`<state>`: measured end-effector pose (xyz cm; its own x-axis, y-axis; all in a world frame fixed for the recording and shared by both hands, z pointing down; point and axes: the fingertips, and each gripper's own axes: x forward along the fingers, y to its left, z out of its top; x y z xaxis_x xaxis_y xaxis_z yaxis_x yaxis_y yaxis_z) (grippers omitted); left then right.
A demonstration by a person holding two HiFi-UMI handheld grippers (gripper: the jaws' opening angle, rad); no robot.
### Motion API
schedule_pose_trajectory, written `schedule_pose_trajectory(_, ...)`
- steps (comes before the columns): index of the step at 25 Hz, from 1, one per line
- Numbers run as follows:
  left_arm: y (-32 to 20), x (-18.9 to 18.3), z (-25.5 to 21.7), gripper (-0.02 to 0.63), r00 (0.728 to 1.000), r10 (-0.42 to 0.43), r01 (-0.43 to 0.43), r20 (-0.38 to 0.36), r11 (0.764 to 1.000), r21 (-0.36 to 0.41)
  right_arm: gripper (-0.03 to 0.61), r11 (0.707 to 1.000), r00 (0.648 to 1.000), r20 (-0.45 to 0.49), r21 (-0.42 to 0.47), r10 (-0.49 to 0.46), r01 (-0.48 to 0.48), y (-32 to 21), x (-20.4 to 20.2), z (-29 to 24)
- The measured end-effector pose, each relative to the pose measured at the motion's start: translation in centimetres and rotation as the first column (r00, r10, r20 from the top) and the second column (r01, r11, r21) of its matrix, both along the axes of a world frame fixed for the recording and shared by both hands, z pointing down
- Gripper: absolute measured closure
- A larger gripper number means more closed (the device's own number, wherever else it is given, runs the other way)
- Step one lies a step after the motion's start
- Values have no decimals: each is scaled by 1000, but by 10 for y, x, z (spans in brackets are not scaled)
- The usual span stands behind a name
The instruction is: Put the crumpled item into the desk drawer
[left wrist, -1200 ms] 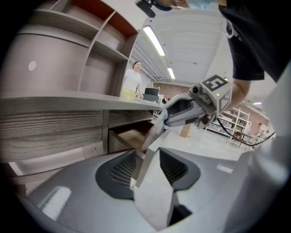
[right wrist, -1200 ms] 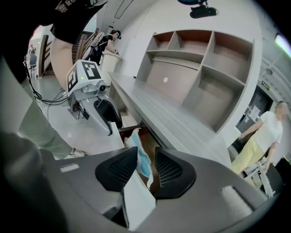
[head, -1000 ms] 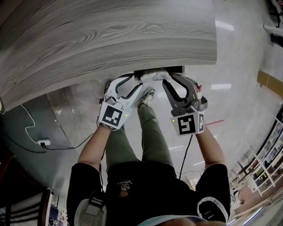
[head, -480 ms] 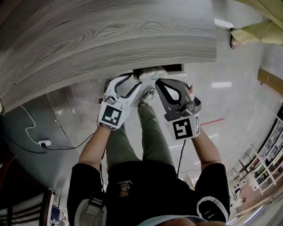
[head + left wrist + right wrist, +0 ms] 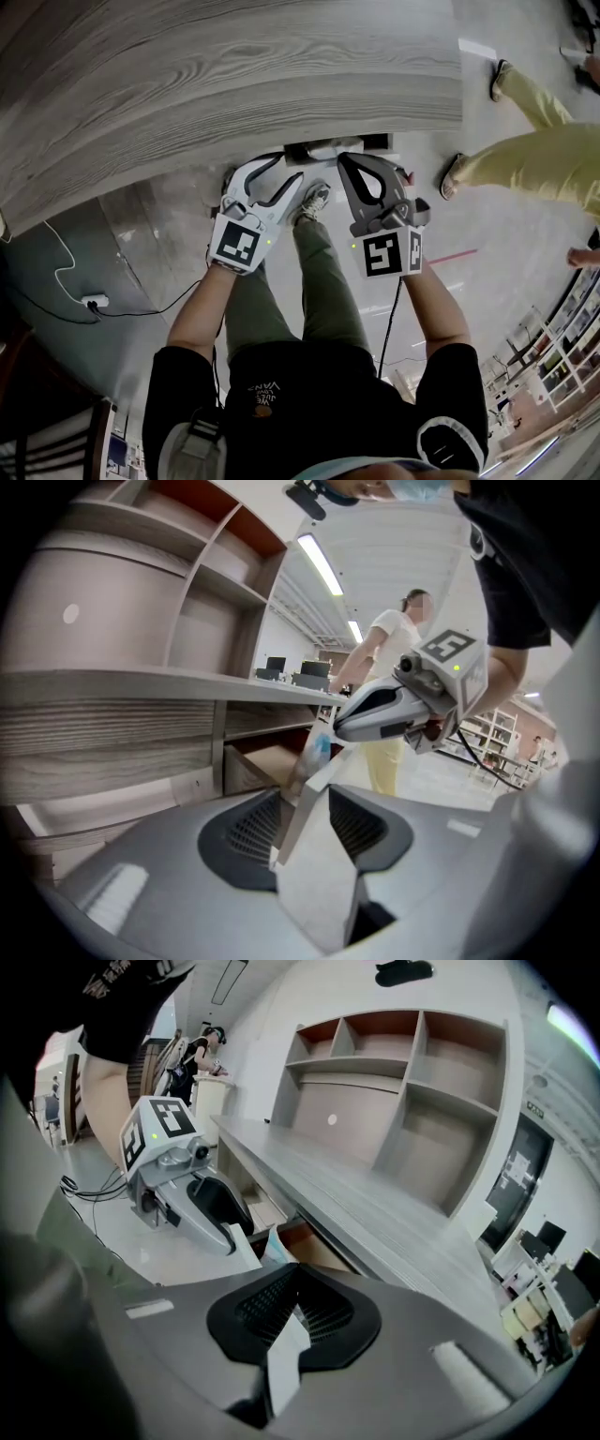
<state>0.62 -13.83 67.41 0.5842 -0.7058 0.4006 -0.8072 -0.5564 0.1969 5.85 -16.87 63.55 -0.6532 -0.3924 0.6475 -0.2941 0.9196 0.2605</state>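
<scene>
Insertion step: the left claw (image 5: pixel 292 178) is clamped on the crumpled translucent plastic wrapper (image 5: pixel 314 750) at the open wooden desk drawer (image 5: pixel 261 763) — the right claw (image 5: pixel 347 165) is closed, empty. Next, we judge, comes release inside.

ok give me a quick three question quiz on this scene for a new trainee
1. True or false: the desk drawer is fully closed.
2. Which tongs grip the crumpled item? A) the left ones B) the right ones C) neither
3. Fill the gap: the crumpled item has a patch of ___ on it.

Key: 1. False, it stands open under the desk top. 2. A, the left gripper is shut on it. 3. Blue.
</scene>
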Motion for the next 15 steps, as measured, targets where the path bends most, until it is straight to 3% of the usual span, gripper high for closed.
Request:
schedule_pose_trajectory(8,-1,-1,1,414,1000,7,-7,24,1000,8,575,991,991,-49,60,125,-122,-37,20,7)
schedule_pose_trajectory(12,1,0,-1,414,1000,-20,19,-20,999,-39,575,989,987,-70,62,142,-138,-44,24,11)
schedule_pose_trajectory(15,1,0,0,414,1000,-13,13,-14,1000,-23,575,991,989,-74,47,127,-124,-46,18,13)
